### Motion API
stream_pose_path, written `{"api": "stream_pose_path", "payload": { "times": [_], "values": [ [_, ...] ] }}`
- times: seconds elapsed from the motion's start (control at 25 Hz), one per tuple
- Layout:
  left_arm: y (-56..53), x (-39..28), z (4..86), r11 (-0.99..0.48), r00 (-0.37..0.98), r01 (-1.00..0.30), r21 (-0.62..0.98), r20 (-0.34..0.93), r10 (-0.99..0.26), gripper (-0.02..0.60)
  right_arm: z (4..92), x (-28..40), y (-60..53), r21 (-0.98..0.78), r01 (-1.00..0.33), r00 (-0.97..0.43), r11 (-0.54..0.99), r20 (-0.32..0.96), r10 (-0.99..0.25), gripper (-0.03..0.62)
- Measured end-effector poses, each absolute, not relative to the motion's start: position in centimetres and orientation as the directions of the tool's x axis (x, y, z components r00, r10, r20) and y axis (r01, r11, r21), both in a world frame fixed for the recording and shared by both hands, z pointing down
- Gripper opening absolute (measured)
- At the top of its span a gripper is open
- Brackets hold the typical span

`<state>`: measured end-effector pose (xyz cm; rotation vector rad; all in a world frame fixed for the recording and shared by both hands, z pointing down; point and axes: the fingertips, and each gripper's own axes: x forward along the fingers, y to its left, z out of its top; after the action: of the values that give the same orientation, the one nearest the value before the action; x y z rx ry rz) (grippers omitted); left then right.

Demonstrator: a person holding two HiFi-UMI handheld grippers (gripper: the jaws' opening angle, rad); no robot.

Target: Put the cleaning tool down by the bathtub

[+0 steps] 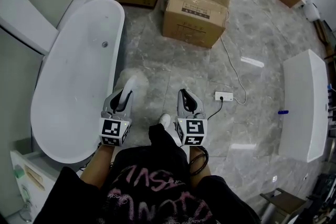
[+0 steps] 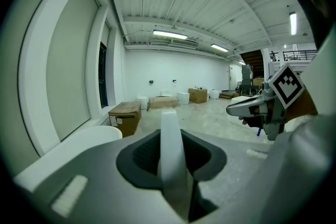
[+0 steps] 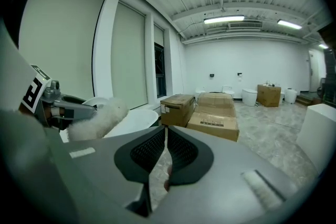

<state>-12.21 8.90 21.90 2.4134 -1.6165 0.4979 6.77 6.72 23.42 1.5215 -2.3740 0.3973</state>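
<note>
The white bathtub filled the left of the head view, its long rounded rim running just beside the grippers. Grey marble floor lay open ahead and to the right. Cardboard boxes stood well ahead, and another white fixture sat far off on the right.

The left gripper was clamped on the white handle of the duster. The fluffy head pointed forward over the floor near the tub's rim, seemingly in the air and not yet set down. The right gripper had its jaws together on nothing.

The step looked best done by lowering the duster straight down onto the bare strip of floor against the tub wall and laying it flat before letting go, so it would not tip. The tub's edge bounded that strip on the left. The power strip and its cable lay well to the right — out of the way unless the hand drifted across.
</note>
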Motion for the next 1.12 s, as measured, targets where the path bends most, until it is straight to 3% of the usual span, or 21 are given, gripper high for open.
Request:
{"api": "stream_pose_path", "payload": {
  "times": [0.44, 1.12],
  "values": [
    [1.8, -9.6, 23.3, -0.358, 0.308, -0.933, -0.035, 0.435, -0.846, 0.081, 25.4, 9.7, -0.9, -0.091, -0.898, -0.425, 0.431, 0.437, -0.793, 0.028],
    [-0.9, -11.5, 25.9, -0.306, 0.251, -0.951, -0.035, 0.49, -0.835, 0.081, 28.7, 9.1, -3.4, -0.142, -0.889, -0.446, 0.436, 0.487, -0.751, 0.028]
  ]
}}
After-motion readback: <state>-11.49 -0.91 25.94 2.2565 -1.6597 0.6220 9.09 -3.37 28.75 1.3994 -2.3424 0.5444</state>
